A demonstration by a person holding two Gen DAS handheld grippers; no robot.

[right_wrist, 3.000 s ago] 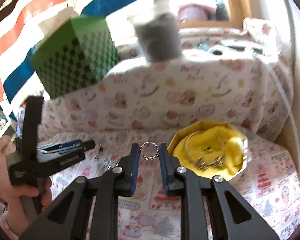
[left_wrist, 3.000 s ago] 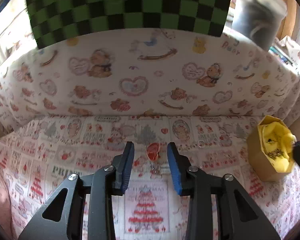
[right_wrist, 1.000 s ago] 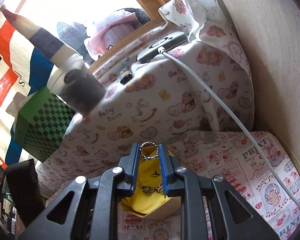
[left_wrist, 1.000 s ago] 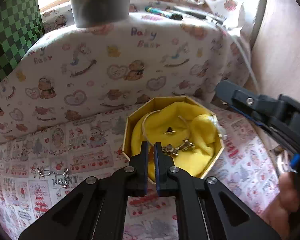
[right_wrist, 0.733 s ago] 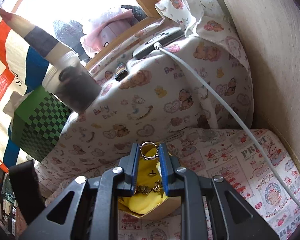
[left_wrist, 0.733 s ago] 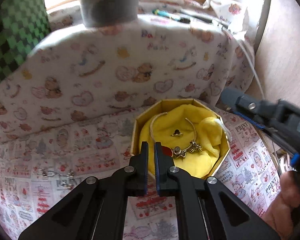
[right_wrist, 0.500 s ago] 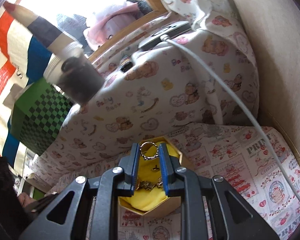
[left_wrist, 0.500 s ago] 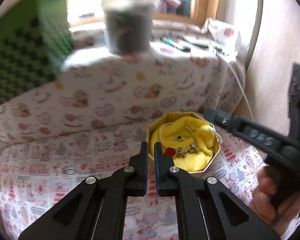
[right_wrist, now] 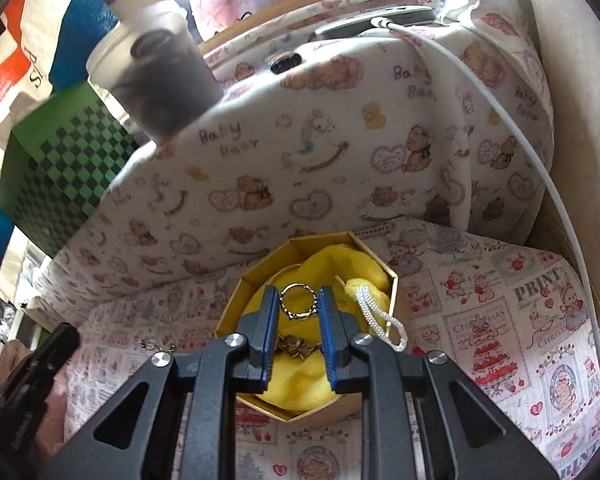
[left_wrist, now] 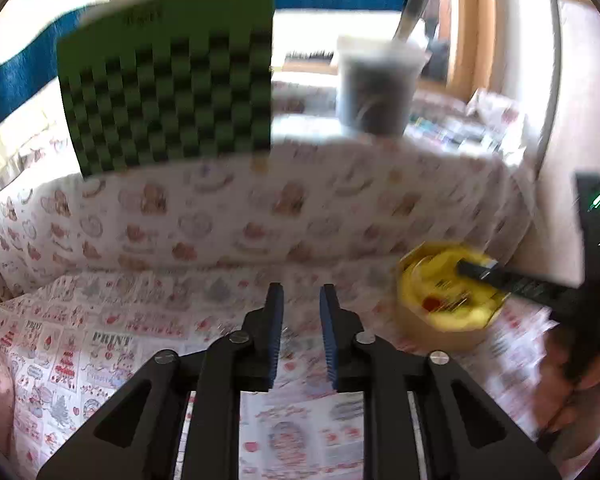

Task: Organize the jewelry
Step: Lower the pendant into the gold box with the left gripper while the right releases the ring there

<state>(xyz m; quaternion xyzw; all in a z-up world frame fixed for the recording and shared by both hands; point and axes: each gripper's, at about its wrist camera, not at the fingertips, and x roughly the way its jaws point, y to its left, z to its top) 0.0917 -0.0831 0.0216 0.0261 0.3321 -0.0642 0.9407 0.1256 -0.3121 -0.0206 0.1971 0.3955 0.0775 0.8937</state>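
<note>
The octagonal box [right_wrist: 394,280] lined with yellow cloth [right_wrist: 340,264] sits on the printed cloth. My right gripper [right_wrist: 299,304] hovers just above it, shut on a silver ring with a short chain [right_wrist: 298,303]. A gold charm piece [right_wrist: 296,347] lies in the box below. In the blurred left wrist view the box [left_wrist: 440,332] is at the right, with a red pendant [left_wrist: 431,302] lying inside. My left gripper [left_wrist: 300,312] is open and empty, left of the box. The right gripper's arm [left_wrist: 532,288] reaches over the box.
A silver chain piece [right_wrist: 152,345] lies on the cloth left of the box. A green checkered box [left_wrist: 168,96] and a grey cup [left_wrist: 376,88] stand on the raised ledge behind. A white cable [right_wrist: 500,120] runs down the right wall. A white cord [right_wrist: 374,312] hangs over the box.
My left gripper let the red pendant drop into the box, swung away left and opened. My right gripper has come lower over the box, still holding the ring.
</note>
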